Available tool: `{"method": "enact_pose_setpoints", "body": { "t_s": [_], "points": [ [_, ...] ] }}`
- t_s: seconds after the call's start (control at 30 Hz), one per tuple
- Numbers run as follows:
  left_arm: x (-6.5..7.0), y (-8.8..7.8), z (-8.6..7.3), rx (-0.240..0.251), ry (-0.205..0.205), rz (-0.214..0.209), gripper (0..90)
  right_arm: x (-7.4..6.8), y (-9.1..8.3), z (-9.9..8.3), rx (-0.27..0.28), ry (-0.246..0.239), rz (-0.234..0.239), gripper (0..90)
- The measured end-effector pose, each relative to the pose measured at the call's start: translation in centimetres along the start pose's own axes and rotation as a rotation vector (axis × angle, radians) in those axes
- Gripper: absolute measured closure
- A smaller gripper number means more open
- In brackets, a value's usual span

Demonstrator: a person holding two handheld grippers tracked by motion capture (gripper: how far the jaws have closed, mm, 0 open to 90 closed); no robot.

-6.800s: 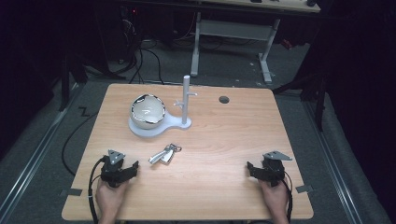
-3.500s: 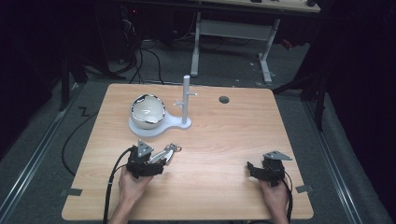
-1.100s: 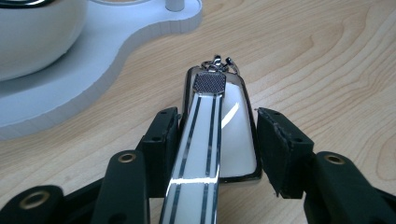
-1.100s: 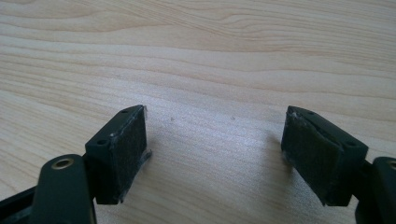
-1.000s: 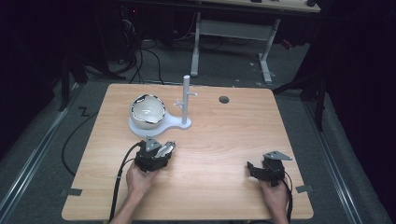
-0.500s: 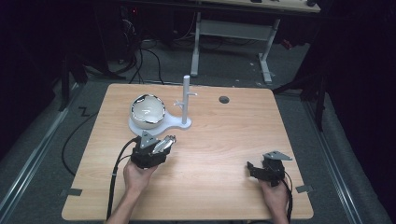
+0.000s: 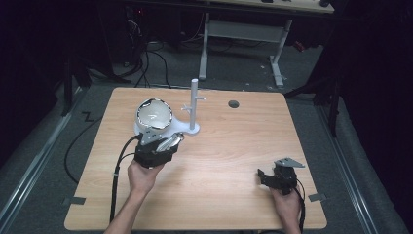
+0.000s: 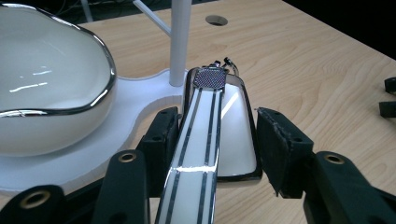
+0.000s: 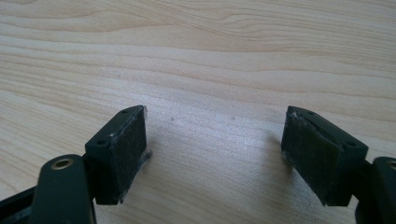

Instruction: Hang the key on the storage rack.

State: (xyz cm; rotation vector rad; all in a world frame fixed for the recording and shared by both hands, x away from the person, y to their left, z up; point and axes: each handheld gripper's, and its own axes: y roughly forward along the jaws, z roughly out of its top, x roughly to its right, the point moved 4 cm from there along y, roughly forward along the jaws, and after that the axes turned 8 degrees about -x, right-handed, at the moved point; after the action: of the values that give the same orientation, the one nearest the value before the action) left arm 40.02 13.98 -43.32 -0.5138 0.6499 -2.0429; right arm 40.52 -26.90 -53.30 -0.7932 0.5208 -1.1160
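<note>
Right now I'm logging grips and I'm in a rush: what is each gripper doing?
Left gripper: closed on the shiny silver metal clip with black stripes, lifted beside the white stand.
Right gripper: open, holding nothing, over the wooden table.

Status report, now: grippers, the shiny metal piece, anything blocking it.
Left gripper shut on metal piece. Right gripper open, on table. White stand close ahead.

Watch band [image 8: 198, 140]: runs off the bottom edge of the left gripper view; its clasp end is hidden.
Watch [image 7: 170, 142]: in the high view, too small to tell details.
Bowl [image 8: 42, 88]: cut off by the left and top edges.
White post [image 8: 180, 37]: top cut off.
Right gripper [image 7: 275, 178]: fingers too small to tell in the high view.
</note>
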Motion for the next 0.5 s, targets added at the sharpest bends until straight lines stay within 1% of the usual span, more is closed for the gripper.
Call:
{"method": "enact_pose_setpoints", "body": {
  "t_s": [0.07, 0.2, 0.27, 0.37, 0.5],
  "points": [
    [-0.2, -0.2, 0.2, 0.008, -0.010, -0.008, 50.6, 0.0, 0.0, 0.0, -0.001, 0.002, 0.001, 22.2],
    [-0.4, -0.4, 0.7, 0.011, -0.010, -0.010, 50.6, 0.0, 0.0, 0.0, 0.000, 0.001, 0.000, 22.2],
    [-0.4, -0.4, 1.1, 0.009, -0.002, -0.008, 50.6, 0.0, 0.0, 0.0, -0.001, 0.000, 0.000, 22.2],
    [-0.6, -0.5, 1.5, 0.017, -0.013, -0.018, 50.5, 0.0, 0.0, 0.0, -0.002, 0.000, 0.000, 22.2],
    [-0.8, -0.6, 2.0, 0.026, -0.015, -0.013, 50.5, 0.0, 0.0, 0.0, -0.001, -0.002, -0.001, 22.2]
  ]
}}
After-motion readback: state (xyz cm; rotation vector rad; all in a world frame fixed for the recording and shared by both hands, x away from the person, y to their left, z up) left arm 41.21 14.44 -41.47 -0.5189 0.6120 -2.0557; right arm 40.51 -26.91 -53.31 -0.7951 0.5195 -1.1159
